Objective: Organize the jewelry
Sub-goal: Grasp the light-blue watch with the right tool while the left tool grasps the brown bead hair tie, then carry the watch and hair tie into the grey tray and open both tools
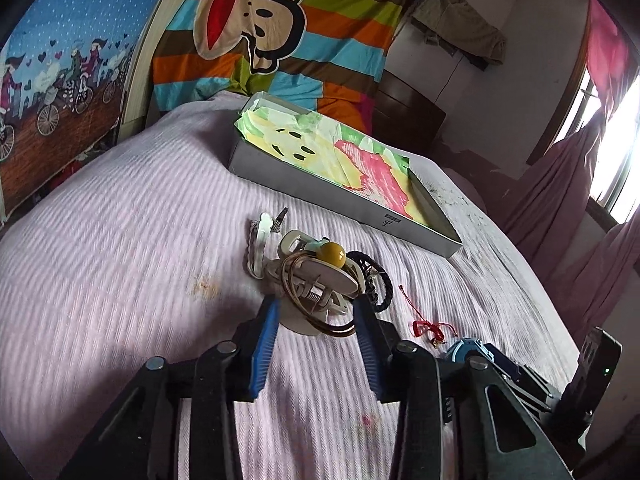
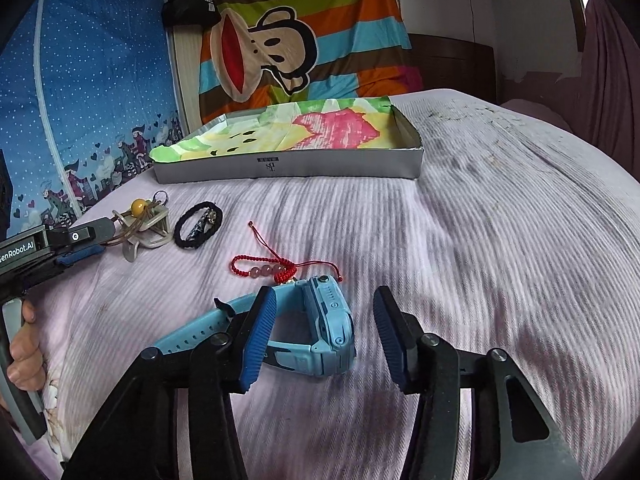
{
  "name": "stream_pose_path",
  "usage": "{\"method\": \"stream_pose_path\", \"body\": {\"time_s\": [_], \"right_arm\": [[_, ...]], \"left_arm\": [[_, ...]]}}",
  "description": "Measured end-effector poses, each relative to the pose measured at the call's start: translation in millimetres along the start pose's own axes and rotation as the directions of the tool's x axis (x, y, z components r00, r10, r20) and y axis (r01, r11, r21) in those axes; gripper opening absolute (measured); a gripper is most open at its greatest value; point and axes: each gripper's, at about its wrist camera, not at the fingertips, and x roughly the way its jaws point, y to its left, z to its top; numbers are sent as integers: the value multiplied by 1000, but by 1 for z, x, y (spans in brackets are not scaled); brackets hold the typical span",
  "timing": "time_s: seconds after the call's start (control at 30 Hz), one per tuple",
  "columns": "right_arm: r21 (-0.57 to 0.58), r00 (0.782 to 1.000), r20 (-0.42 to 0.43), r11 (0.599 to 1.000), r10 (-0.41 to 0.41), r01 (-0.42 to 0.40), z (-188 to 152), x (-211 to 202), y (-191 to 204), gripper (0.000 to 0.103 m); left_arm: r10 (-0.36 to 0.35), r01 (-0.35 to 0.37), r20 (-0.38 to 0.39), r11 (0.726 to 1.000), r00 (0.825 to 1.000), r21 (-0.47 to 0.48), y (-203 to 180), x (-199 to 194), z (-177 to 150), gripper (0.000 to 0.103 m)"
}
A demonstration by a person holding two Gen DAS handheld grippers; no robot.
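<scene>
The left tongs flank the stiff, light hair claw, not clamped; right tongs gape around the blue watch, best gripped at its rigid case.

Blue watch; red bracelet beside

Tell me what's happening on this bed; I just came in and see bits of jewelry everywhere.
A person is tidying jewelry with a handheld gripper in each hand. The left gripper straddles a cream hair claw tangled with a yellow bead and a brown ring; the pads look not yet pressed on it. The right gripper sits open around a blue watch. A black hair tie and a red bracelet lie loose on the pink bedspread. The paper-lined box holds no jewelry yet.
</scene>
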Motion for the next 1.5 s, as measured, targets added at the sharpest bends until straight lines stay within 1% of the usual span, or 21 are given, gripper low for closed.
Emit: {"method": "stream_pose_path", "body": {"time_s": [0.07,0.13,0.2,0.23,0.33,0.37,0.47,0.6,0.67,0.8,0.93,1.03,1.13,1.23,1.3,1.37,1.5], "right_arm": [[1,1000,-6,1000,5,-5,-1,2,0,38],[0,1000,-8,1000,10,-10,-1,3,0,35],[-2,1000,-10,1000,10,-10,-1,4,1,25],[0,1000,-11,1000,5,-5,-1,4,0,22],[15,1000,-11,1000,18,-17,0,4,-2,19],[18,1000,-7,1000,21,-21,0,3,-3,16],[11,1000,7,1000,27,-27,3,0,-2,15],[4,997,61,999,38,-38,12,-10,2,15],[6,995,82,999,48,-49,18,-13,3,15],[14,991,114,997,69,-71,33,-14,5,15],[25,985,150,996,83,-87,55,-8,8,15],[39,981,173,994,90,-98,77,3,9,15],[68,978,184,992,95,-109,105,22,10,15],[92,981,178,992,72,-90,131,48,13,15],[109,986,156,991,57,-74,144,69,16,15],[124,991,124,990,47,-62,150,88,17,15],[116,997,77,993,23,-32,153,116,22,15]], "left_arm": [[-11,11,-8,1000,1000,-24,5,1,2,16],[-10,9,-4,999,1000,-41,7,1,2,7],[-8,8,11,999,1000,-40,5,-2,2,4],[-4,5,19,999,1000,-34,4,-4,3,3],[8,-8,39,1000,999,2,-3,-10,7,3],[12,-13,46,1000,999,20,-7,-12,10,3],[-8,4,60,998,998,65,-18,-19,19,3],[-43,31,93,992,995,126,-34,-31,33,3],[-62,48,90,988,994,150,-41,-33,42,3],[-82,68,83,985,993,156,-45,-29,59,3],[-91,74,94,984,991,163,-50,-19,79,3],[-81,59,122,983,989,171,-56,-9,96,3],[-52,21,160,982,986,190,-61,3,112,3],[-27,-8,171,979,985,202,-61,19,127,3],[-19,-12,159,981,987,193,-56,31,134,3],[-11,-15,147,984,989,178,-50,43,138,3],[2,-15,102,992,995,125,-34,65,139,3]]}}
